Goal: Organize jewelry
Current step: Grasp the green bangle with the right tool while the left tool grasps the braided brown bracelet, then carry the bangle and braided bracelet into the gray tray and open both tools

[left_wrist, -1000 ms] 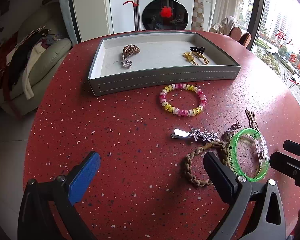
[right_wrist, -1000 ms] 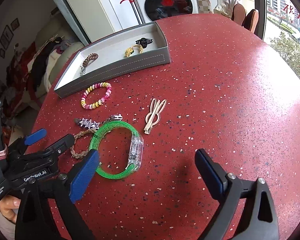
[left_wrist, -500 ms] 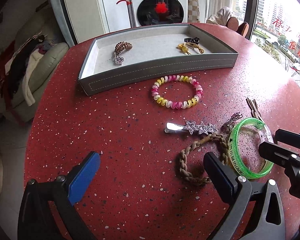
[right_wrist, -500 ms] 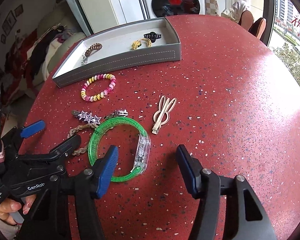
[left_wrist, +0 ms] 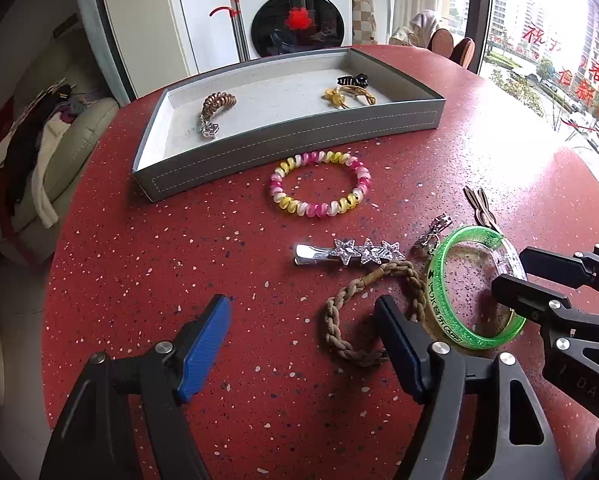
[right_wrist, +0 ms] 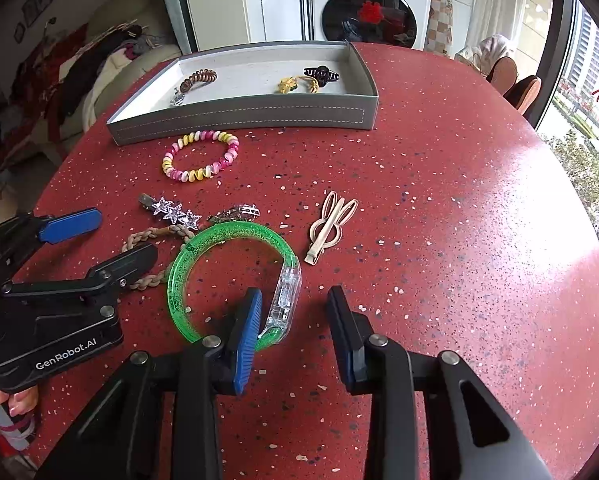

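Between the blue-padded fingers of the right gripper (right_wrist: 293, 320), which are parted and closed on nothing, the clear plastic clasp section of the translucent green glitter bangle (right_wrist: 235, 280) is straddled: the left pad is seen inside the ring, just beside the clasp, and the right pad is held outside it, a little apart. Whether the inner pad is touching the bangle cannot be told. To do this grasp well, the fingertips are best lowered until they are level with the band, and the jaws closed squarely across the clasp, so that the hard, slick ring is not squeezed out sideways.

Beside it, the left gripper (left_wrist: 301, 334) is held open and empty over the red speckled round table (right_wrist: 459, 200), its right finger above the tan braided cord bracelet (left_wrist: 363, 308), which lies against the bangle's far side and may be dragged when the bangle is lifted. A straight upward lift is therefore advised.

Farther out, a silver star-studded hair clip (left_wrist: 349, 252), a beige rabbit-shaped hair clip (right_wrist: 331, 226) and a pink-and-yellow spiral hair tie (right_wrist: 201, 156) are left on the table. Beyond them the grey rectangular tray (right_wrist: 243, 114), judged to be the destination, is already holding three pieces.
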Action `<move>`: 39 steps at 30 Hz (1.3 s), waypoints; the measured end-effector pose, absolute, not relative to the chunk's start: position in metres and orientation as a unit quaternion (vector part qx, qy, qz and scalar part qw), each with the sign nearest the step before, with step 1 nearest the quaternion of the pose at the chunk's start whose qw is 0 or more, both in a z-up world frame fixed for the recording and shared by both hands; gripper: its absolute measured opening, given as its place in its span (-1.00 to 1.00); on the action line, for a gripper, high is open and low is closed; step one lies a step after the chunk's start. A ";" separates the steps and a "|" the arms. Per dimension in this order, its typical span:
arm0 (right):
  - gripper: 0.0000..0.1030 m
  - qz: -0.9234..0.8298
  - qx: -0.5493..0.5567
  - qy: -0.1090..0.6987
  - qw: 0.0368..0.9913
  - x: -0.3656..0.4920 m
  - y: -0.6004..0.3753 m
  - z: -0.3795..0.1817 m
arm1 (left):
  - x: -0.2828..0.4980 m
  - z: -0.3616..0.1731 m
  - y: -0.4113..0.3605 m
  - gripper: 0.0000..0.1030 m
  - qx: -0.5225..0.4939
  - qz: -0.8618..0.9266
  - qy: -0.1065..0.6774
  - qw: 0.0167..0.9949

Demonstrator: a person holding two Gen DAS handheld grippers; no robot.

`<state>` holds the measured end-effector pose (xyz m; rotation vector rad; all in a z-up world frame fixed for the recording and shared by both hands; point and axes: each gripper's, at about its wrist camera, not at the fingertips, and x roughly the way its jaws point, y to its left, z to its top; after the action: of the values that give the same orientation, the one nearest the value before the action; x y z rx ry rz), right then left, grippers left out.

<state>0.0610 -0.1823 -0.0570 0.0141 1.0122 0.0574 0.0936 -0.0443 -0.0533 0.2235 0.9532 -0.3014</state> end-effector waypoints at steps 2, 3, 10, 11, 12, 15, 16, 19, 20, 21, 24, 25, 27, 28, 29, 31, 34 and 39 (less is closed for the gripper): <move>-0.41 0.028 0.008 0.485 0.874 0.061 -0.183 -0.057 | 0.092 -0.052 -0.047 0.52 0.111 -0.153 0.456 0.870; -0.51 0.029 0.008 0.485 0.874 0.060 -0.184 -0.056 | 0.091 -0.052 -0.048 0.47 0.113 -0.156 0.455 0.869; -0.77 0.032 0.030 0.481 0.875 0.056 -0.190 -0.056 | 0.085 -0.050 -0.054 -0.34 0.105 -0.197 0.461 0.859; -0.77 0.034 0.035 0.481 0.875 0.056 -0.191 -0.056 | 0.084 -0.050 -0.055 -0.51 0.109 -0.200 0.460 0.858; -0.77 0.036 0.040 0.481 0.875 0.055 -0.192 -0.056 | 0.083 -0.050 -0.056 -0.50 0.111 -0.200 0.459 0.858; -0.77 0.042 0.059 0.480 0.874 0.053 -0.198 -0.055 | 0.081 -0.049 -0.052 -0.50 0.094 -0.207 0.461 0.857; -0.77 0.043 0.065 0.479 0.874 0.052 -0.200 -0.054 | 0.081 -0.049 -0.049 -0.50 0.087 -0.209 0.462 0.857; -0.77 0.042 0.073 0.477 0.875 0.051 -0.205 -0.051 | 0.080 -0.045 -0.042 -0.50 0.068 -0.211 0.461 0.859; -0.77 0.043 0.076 0.476 0.875 0.051 -0.207 -0.050 | 0.080 -0.043 -0.040 -0.50 0.064 -0.211 0.460 0.860; -0.77 0.043 0.081 0.475 0.875 0.051 -0.209 -0.049 | 0.081 -0.042 -0.038 -0.50 0.061 -0.210 0.459 0.861; -0.77 0.044 0.092 0.472 0.875 0.050 -0.213 -0.045 | 0.082 -0.037 -0.032 -0.50 0.050 -0.209 0.455 0.864; -0.77 0.044 0.094 0.471 0.876 0.050 -0.215 -0.044 | 0.082 -0.035 -0.031 -0.50 0.046 -0.209 0.454 0.865; -0.77 0.045 0.100 0.468 0.877 0.050 -0.217 -0.041 | 0.084 -0.031 -0.027 -0.50 0.040 -0.209 0.452 0.866; -0.77 0.046 0.103 0.467 0.877 0.051 -0.217 -0.039 | 0.084 -0.029 -0.026 -0.50 0.037 -0.209 0.450 0.867; -0.77 0.047 0.106 0.466 0.877 0.052 -0.218 -0.038 | 0.085 -0.027 -0.024 -0.50 0.034 -0.209 0.449 0.868; -0.77 0.048 0.109 0.464 0.878 0.054 -0.219 -0.035 | 0.086 -0.023 -0.022 -0.50 0.027 -0.209 0.446 0.870; -0.77 0.049 0.112 0.461 0.879 0.057 -0.219 -0.030 | 0.090 -0.015 -0.019 -0.50 0.021 -0.208 0.439 0.874; -0.77 0.057 0.119 0.456 0.880 0.068 -0.221 -0.020 | 0.096 -0.003 -0.015 -0.50 0.011 -0.207 0.429 0.879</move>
<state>0.0679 -0.2208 -0.0201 0.2481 0.9508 0.1179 0.0961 -0.0150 -0.0027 0.0222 0.8933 -0.4314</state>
